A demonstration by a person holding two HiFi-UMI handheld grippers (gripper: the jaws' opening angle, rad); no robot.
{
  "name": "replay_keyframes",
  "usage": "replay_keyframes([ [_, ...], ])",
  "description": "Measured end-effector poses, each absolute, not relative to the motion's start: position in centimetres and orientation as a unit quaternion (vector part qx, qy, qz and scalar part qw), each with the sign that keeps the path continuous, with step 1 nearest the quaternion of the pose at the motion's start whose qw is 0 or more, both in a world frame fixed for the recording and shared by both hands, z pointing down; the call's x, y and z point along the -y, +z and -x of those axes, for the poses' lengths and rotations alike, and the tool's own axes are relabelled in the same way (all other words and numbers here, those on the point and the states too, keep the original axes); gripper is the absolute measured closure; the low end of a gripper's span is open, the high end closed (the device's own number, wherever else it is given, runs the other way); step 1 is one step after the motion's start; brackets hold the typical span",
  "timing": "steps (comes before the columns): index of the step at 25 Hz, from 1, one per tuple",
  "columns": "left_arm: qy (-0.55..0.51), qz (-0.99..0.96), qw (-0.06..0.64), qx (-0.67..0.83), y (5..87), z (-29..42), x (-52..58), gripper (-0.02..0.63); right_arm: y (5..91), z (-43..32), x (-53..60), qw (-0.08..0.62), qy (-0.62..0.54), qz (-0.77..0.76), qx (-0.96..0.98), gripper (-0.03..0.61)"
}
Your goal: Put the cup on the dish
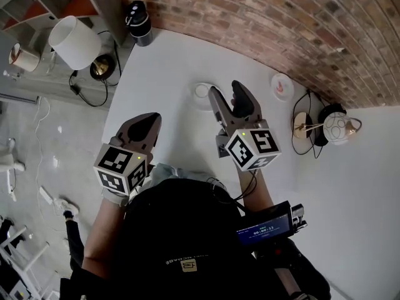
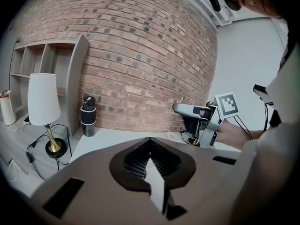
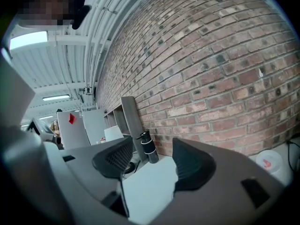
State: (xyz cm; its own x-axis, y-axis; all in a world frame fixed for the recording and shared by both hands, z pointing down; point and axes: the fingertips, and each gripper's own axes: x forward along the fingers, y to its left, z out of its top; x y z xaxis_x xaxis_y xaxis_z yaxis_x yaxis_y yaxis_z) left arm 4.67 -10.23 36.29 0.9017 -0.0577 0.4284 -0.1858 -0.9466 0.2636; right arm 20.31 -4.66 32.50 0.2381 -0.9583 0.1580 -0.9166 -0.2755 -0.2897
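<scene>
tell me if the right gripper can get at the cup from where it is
Probably yes. The right gripper hangs with jaws apart and empty, close beside the cup on the white table, and nothing stands between them.

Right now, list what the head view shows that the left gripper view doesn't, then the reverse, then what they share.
Head view only: the dish beside the right gripper, the marker cube on the left gripper, and a small lit screen. Left gripper view only: the left gripper's ribbed pads, tips together with nothing between. Both: the right gripper, jaws apart, the black bottle, the white lamp, the brick wall and the table.
</scene>
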Motion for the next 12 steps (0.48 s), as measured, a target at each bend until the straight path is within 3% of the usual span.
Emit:
replay_keyframes([
  [12, 0.186, -0.970, 0.154, 0.022, 34.5, -8.8, 10.3, 0.609, 29.2, -20.3, 1.1, 0.096, -0.133, 0.796, -0.582, 0.308],
])
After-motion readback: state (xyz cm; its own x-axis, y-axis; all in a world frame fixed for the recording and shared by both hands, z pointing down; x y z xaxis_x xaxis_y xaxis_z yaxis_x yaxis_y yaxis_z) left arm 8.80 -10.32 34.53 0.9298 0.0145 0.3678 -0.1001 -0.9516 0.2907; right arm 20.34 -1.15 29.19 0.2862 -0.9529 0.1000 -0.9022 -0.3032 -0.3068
